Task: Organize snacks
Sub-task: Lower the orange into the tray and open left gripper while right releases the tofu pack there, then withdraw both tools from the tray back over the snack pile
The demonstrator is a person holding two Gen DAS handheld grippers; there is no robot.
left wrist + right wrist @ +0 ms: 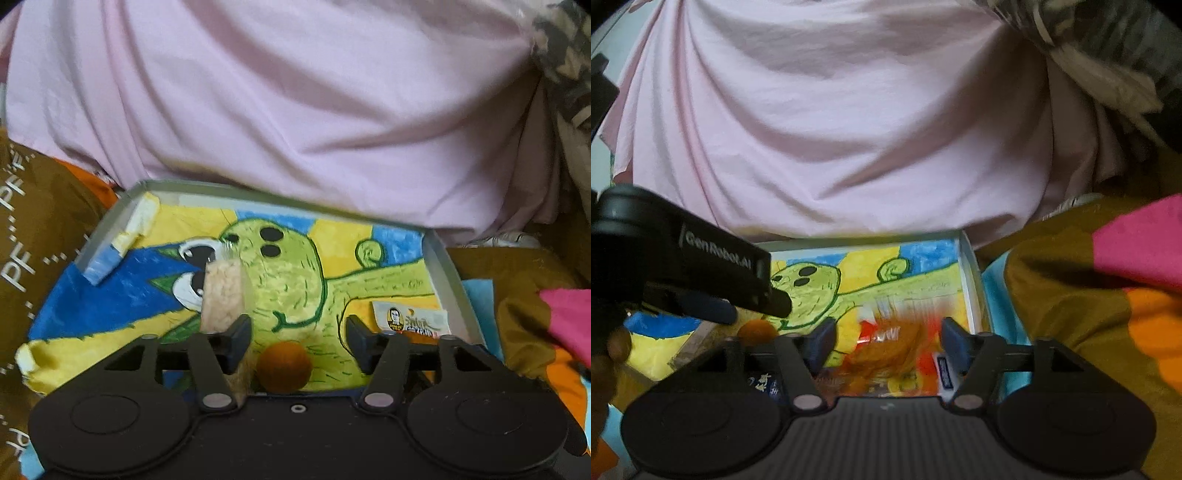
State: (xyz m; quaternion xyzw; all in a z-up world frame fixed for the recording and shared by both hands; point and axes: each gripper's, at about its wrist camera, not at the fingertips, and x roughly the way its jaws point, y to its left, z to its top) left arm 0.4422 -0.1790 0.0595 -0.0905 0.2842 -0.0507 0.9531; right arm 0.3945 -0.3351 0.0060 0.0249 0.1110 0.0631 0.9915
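left gripper (298, 338) jaws stood apart, gripping nothing; clear packet of pale puffed grains (222, 295) leaned beside its left finger, round orange snack (284, 366) between. right gripper (888, 341) spread over blurred red-orange crinkly wrapper (890, 350). all inside shallow grey tray (448, 269) lined with crayon drawing (295, 266).

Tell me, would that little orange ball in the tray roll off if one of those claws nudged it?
Probably: the orange ball looks round, so a nudge should roll it. The tray has raised walls that would likely stop it. It looks small, probably light.
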